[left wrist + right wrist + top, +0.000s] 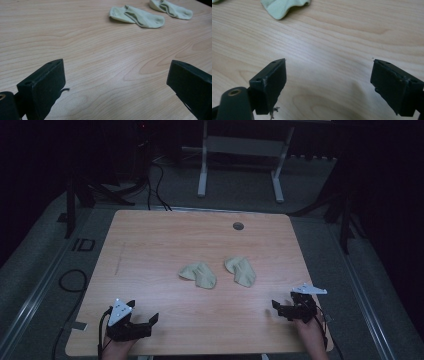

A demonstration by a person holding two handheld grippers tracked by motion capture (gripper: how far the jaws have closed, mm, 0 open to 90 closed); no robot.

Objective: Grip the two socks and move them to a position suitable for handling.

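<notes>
Near the middle of the tabletop (150,245) I see two pale socks lying flat — the left sock (199,274) and the right sock (241,270), just apart. My left hand-held gripper (145,316) rests at the near left edge, jaws wide and empty; my right hand-held gripper (281,306) sits near right — equally spread, holding nothing.

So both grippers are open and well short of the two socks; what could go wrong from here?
The left sock and right sock lie flat and limp on the table, so open jaws could scrape the wood or pinch only one layer. They also lie close together, so the left gripper and right gripper may crowd each other reaching in.
</notes>
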